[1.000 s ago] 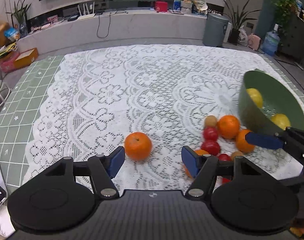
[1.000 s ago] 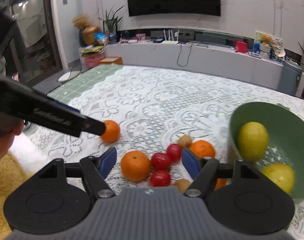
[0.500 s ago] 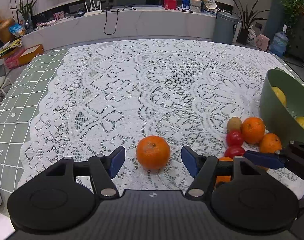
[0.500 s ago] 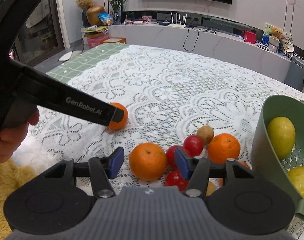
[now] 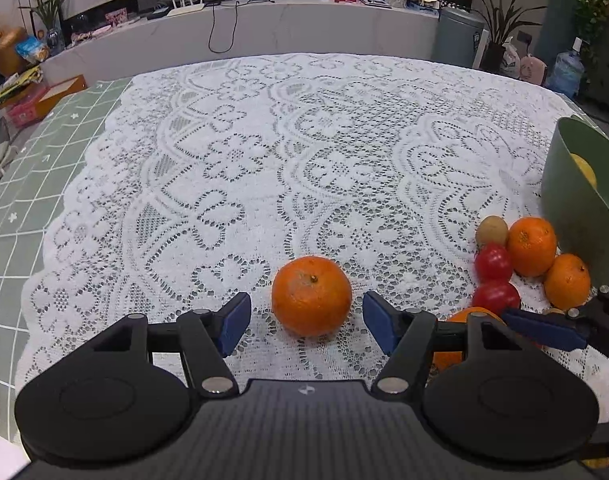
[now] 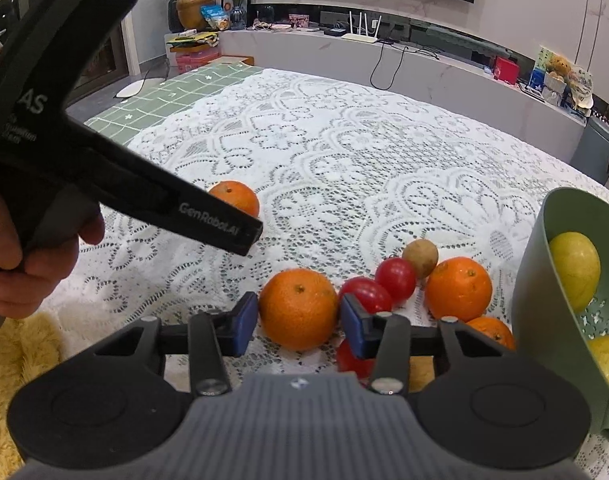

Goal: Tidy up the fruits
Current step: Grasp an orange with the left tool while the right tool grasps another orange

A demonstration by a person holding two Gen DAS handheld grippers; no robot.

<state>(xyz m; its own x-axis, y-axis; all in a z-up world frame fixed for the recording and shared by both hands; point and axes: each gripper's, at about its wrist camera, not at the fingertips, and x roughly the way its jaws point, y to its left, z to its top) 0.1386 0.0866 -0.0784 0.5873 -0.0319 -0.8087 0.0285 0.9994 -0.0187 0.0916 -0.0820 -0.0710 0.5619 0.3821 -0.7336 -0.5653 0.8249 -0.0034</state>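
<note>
My left gripper (image 5: 306,316) is open, its blue pads on either side of a lone orange (image 5: 311,296) on the lace cloth, not touching it. That orange also shows in the right wrist view (image 6: 234,198), behind the left gripper's finger. My right gripper (image 6: 298,322) is open but narrowed around another orange (image 6: 298,308), pads close to its sides. Beside it lie red tomatoes (image 6: 396,278), a kiwi (image 6: 420,256) and more oranges (image 6: 458,288). A green bowl (image 6: 532,308) at the right holds yellow lemons (image 6: 574,268).
The white lace cloth (image 5: 304,152) covers most of the table, with green checked cloth (image 5: 20,184) at its left edge. A low cabinet with clutter runs along the far wall (image 5: 264,28). A yellow fluffy fabric (image 6: 8,360) lies near the table's front.
My left gripper has moved forward so the lone orange sits between its pads. My right gripper has narrowed and advanced around the second orange.
</note>
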